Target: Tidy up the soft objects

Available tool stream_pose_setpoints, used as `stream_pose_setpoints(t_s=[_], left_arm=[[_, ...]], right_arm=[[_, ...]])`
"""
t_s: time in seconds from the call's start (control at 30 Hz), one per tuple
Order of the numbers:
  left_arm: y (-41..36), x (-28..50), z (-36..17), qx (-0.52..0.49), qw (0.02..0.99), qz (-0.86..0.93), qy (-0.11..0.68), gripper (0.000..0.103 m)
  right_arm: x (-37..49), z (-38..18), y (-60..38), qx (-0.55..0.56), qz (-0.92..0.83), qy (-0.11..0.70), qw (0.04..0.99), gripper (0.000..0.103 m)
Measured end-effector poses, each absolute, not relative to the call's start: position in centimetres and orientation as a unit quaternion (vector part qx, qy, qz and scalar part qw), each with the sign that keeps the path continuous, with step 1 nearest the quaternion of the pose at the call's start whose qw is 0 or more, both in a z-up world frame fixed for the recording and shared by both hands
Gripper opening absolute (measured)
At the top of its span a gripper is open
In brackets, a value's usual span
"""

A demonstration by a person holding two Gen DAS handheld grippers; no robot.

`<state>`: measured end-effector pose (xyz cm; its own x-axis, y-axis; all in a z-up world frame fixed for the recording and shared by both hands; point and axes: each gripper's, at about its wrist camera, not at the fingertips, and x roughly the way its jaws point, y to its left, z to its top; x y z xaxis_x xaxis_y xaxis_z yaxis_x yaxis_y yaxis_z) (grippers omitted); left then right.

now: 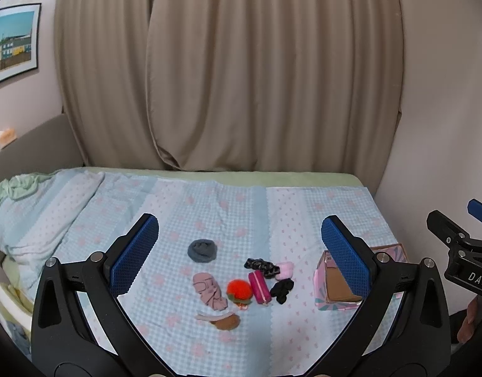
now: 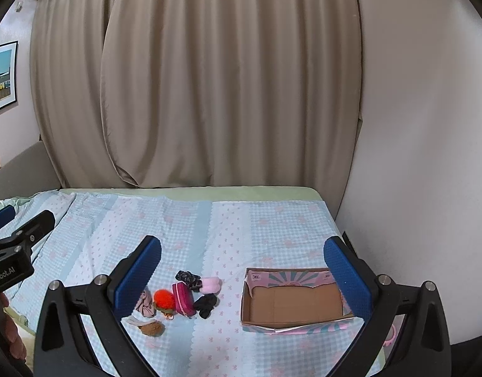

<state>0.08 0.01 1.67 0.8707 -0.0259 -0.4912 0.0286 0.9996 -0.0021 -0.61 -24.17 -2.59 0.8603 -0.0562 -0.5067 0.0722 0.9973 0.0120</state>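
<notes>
Several soft items lie on the bed: a grey rolled sock (image 1: 202, 250), a pink cloth (image 1: 209, 290), an orange pompom (image 1: 239, 289), a magenta pouch (image 1: 259, 286), a black patterned scrunchie (image 1: 262, 267), a pale pink puff (image 1: 285, 269), a black cloth (image 1: 281, 289) and a brown pad (image 1: 227, 323). An empty cardboard box (image 2: 296, 303) with pink patterned sides stands to their right. My left gripper (image 1: 239, 248) is open above the pile. My right gripper (image 2: 242, 270) is open between pile and box, holding nothing.
The bed has a light blue checked cover (image 1: 241, 207) with pink flowers. Beige curtains (image 1: 228, 69) hang behind it and a wall (image 2: 423, 157) closes the right side. A rumpled blanket (image 1: 30, 207) lies at the left. A pink ring (image 2: 391, 336) lies beside the box.
</notes>
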Motion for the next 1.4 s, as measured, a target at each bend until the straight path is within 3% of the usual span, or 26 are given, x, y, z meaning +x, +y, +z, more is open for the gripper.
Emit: stream_pose_setpoints(t_s=[1.4], left_arm=[[-0.57,-0.60,0.77,-0.006,0.968,-0.015,0.251,0.102]], right_arm=[[-1.10,-2.73,-24.92,0.015,-0.032,0.254,0.967,0.103]])
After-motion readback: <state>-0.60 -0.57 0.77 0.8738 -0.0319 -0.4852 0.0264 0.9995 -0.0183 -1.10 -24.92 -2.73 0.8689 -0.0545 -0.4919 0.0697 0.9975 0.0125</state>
